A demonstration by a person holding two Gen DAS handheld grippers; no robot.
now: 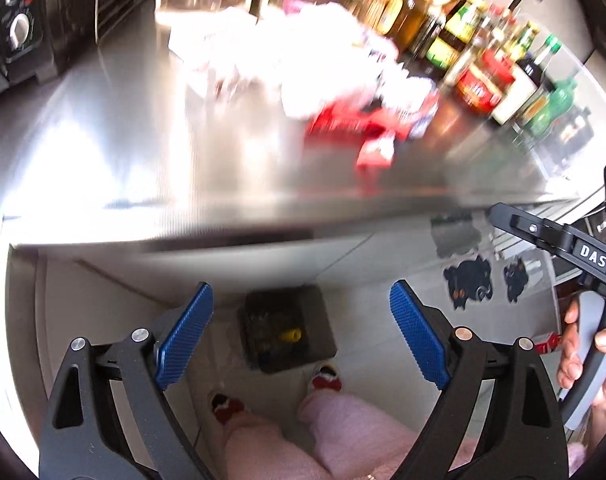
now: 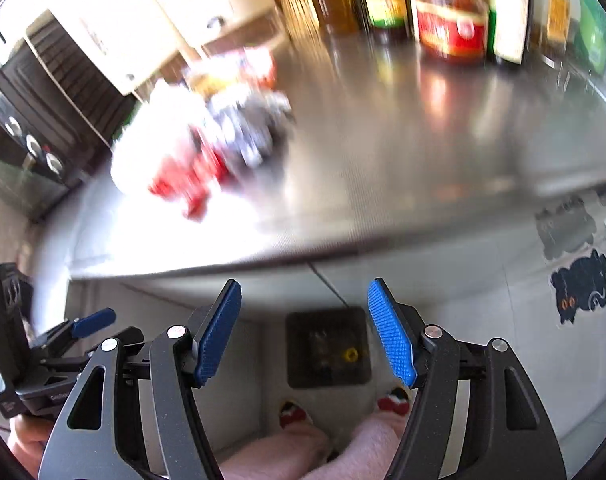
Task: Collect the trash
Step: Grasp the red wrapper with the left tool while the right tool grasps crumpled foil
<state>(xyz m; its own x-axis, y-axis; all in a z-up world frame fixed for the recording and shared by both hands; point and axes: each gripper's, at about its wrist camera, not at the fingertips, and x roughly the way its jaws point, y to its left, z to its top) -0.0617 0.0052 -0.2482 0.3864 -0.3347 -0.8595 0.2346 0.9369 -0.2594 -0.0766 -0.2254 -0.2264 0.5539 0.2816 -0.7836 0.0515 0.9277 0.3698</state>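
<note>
From the left wrist camera, the left gripper is wide open and holds nothing. It hangs over the floor, in front of the shiny counter. The trash pile, white and red and blurry, sits on the counter, next to the bottles. The dark bin stands on the floor below the counter.

From the right wrist camera, the right gripper is wide open and empty too. The trash pile lies on the counter. The bin sits under the counter's edge.
</note>
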